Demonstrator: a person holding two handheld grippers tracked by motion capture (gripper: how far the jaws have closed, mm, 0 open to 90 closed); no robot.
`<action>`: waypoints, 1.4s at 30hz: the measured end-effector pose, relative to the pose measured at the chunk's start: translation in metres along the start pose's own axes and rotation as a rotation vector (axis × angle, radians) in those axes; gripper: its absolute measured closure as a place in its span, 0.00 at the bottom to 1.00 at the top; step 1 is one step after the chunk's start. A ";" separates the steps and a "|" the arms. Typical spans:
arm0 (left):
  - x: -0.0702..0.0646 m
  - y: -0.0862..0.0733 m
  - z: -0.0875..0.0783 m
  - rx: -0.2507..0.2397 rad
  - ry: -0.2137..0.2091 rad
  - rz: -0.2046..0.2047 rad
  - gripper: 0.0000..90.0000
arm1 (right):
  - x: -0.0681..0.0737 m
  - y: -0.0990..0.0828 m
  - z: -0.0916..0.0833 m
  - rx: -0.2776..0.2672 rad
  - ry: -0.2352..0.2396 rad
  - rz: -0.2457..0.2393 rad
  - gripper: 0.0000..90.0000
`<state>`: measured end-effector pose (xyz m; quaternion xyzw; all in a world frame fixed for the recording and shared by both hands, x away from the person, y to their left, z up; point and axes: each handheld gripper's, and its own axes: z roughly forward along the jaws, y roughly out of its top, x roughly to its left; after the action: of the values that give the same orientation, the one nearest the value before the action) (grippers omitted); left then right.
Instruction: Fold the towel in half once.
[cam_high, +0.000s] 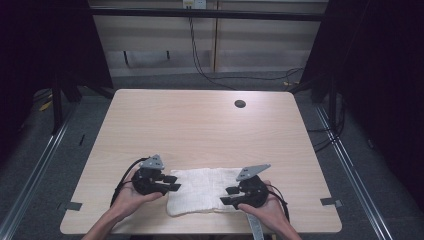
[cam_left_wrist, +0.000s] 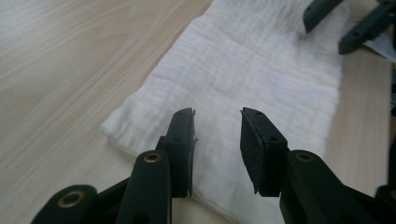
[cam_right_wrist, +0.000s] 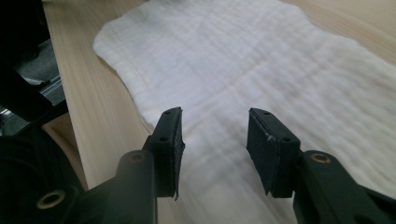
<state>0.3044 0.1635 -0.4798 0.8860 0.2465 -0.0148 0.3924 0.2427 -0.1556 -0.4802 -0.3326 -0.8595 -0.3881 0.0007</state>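
A folded white cloth (cam_high: 202, 191) lies flat near the table's front edge, between my two hands. My left gripper (cam_high: 173, 183) sits at the cloth's left end, jaws apart, nothing between the pads. In the left gripper view the cloth (cam_left_wrist: 243, 79) stretches away under the open left gripper (cam_left_wrist: 217, 140), and the other gripper's jaws stand at the far end. My right gripper (cam_high: 228, 195) rests at the cloth's right end, also open. The right gripper view has the cloth (cam_right_wrist: 261, 70) spread beneath the parted right gripper (cam_right_wrist: 214, 144).
The light wooden table (cam_high: 200, 125) has a round cable hole (cam_high: 240, 103) at the back right. Bits of tape (cam_high: 331, 202) mark the front corners. Black curtains and a cable hang beyond the far edge. Metal rails run along both sides.
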 end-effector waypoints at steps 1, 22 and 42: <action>0.001 0.000 0.004 0.008 0.004 -0.001 0.72 | 0.003 0.004 0.006 0.012 0.017 -0.004 0.62; 0.001 -0.006 0.019 0.006 -0.003 -0.014 0.76 | 0.029 -0.007 0.024 0.039 -0.060 -0.224 0.80; -0.018 0.016 0.048 0.033 -0.039 0.030 0.99 | 0.014 -0.025 -0.003 0.070 -0.072 -0.121 0.94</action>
<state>0.3036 0.1132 -0.4981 0.8956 0.2250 -0.0304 0.3826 0.2174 -0.1613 -0.4913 -0.2936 -0.8906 -0.3449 -0.0418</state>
